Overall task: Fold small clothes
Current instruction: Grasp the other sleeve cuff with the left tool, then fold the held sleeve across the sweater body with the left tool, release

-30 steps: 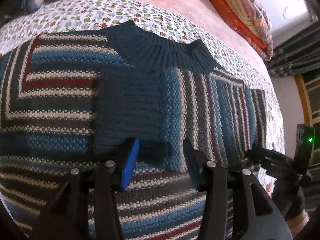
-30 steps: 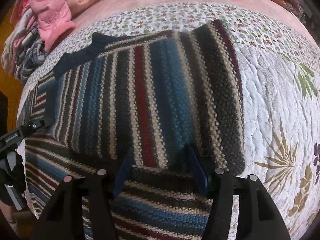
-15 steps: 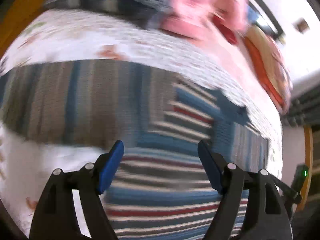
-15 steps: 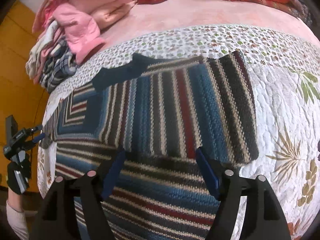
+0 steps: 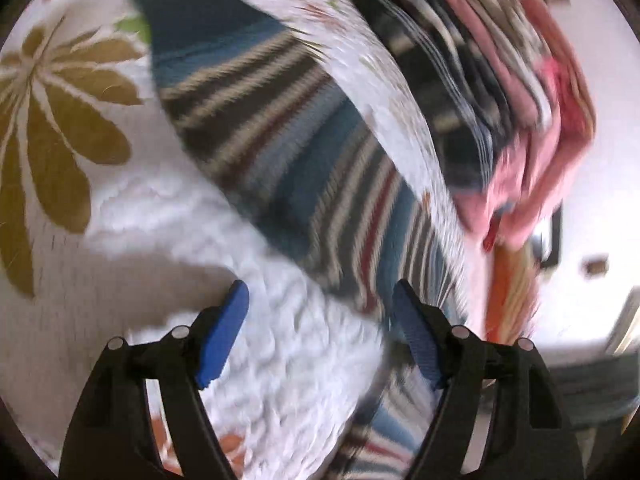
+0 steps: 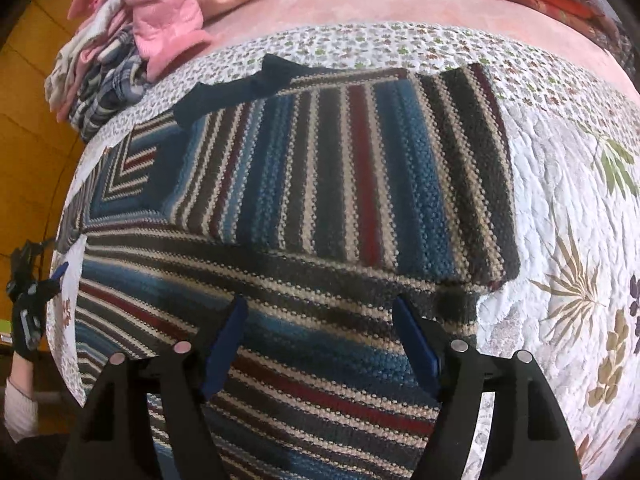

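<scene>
Striped knit in navy, cream, grey and dark red fills the right wrist view: the sweater (image 6: 320, 208) lies flat on the floral quilt (image 6: 568, 208), its right sleeve already folded in across the chest. Your right gripper (image 6: 320, 340) hovers over the hem, blue pads spread, holding nothing.

Your left gripper (image 5: 318, 332) is just as wide apart and empty, over bare quilt; that view is blurred. The left sleeve (image 5: 280, 152) runs from 11 o'clock toward 4 o'clock ahead of it, dark cuff at the far end. I judge this sleeve to be the step in hand. Aim for the cuff end, pinch both knit layers, and carry it straight across the body so it lands square like the other sleeve. Lift only slightly; heavy knit drags and would skew the body.

Count: one sweater, two sleeves, two grippers, one pile of clothes (image 6: 120, 52) at 10 o'clock, well apart.
</scene>
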The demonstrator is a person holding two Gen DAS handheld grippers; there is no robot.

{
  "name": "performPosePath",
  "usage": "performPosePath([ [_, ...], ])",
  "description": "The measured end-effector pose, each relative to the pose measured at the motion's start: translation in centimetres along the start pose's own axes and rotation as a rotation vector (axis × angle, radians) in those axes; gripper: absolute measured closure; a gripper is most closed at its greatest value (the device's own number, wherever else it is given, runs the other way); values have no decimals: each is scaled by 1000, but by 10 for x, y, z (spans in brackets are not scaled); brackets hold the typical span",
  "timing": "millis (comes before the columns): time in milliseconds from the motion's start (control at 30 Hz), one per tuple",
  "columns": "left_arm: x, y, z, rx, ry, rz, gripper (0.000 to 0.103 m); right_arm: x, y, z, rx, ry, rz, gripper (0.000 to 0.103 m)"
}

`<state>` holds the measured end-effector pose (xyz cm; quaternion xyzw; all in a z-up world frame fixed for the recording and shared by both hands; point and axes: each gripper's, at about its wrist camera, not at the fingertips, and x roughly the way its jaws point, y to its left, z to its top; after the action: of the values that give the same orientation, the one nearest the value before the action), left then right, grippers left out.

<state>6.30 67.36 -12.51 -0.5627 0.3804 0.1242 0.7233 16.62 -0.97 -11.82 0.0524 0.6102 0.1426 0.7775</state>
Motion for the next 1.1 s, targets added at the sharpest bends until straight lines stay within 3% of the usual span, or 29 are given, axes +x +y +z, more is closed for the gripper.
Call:
performPosePath([
  [300,16,2,38,1,-67,-15,32,8,13,3,-44,5,-16,28],
  [367,18,-2,41,30,-80,-1,40,11,15,3,-54,11,-24,28],
  [600,27,-15,47,122,-97,54,87,11,13,3,-58,10,-39,28],
  [867,14,-47,32,219,-147,54,90,4,5,8,-26,-3,-31,28],
  [1100,10,-120,-7,370,-114,3,91,-9,8,15,-12,-28,-3,28],
])
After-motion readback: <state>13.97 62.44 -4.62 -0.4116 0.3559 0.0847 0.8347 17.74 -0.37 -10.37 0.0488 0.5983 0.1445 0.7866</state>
